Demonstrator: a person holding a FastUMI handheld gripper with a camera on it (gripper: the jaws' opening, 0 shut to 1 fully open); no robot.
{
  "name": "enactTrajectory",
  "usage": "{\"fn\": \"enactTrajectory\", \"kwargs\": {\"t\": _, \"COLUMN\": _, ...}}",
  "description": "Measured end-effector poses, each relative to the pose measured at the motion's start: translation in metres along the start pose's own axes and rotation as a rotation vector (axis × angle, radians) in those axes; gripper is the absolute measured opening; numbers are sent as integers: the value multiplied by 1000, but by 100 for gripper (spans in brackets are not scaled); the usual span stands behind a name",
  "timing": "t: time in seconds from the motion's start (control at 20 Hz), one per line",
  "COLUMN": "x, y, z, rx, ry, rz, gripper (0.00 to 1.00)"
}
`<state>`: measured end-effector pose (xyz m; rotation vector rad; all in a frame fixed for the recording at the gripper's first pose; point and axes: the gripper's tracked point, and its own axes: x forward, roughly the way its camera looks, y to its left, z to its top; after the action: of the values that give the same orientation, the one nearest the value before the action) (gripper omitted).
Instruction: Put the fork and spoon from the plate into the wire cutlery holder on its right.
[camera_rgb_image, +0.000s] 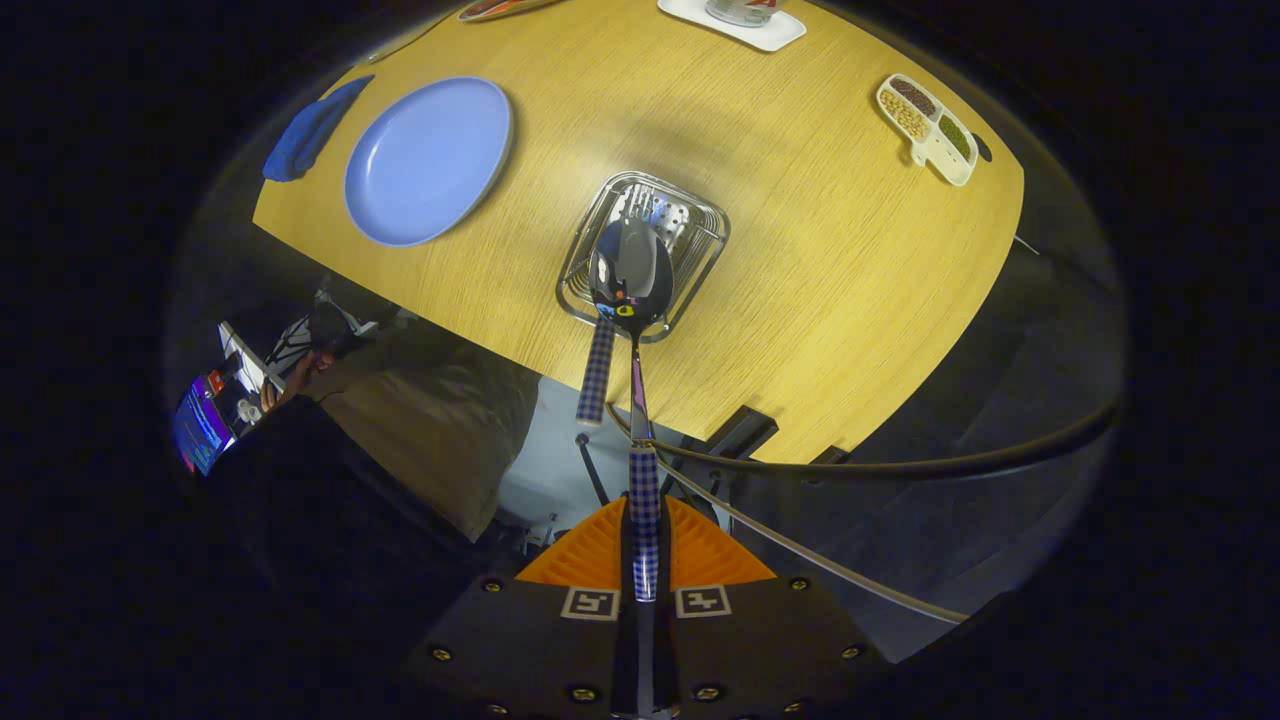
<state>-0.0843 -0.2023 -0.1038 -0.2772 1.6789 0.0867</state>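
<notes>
The gripper (641, 585) is clamped on the spoon (632, 275) by its checked handle, bowl hanging over the wire cutlery holder (700, 245) at frame centre, where the fork (598, 365) already leans. The blue plate (428, 160) sits bare at upper left. Best to lower straight — bowl clear of the wire rim — before letting go

Gripper-mounted fisheye looks steeply down from high above the table (800, 300).
</notes>
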Motion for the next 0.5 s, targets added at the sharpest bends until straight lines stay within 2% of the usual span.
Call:
{"fn": "enactTrajectory", "kwargs": {"t": 0.3, "x": 9, "y": -14, "z": 24, "rx": -32, "ry": 149, "rz": -12, "gripper": 7}}
{"fn": "enactTrajectory", "kwargs": {"t": 0.5, "x": 13, "y": -17, "z": 39, "rx": -40, "ry": 198, "rz": -20, "gripper": 7}}
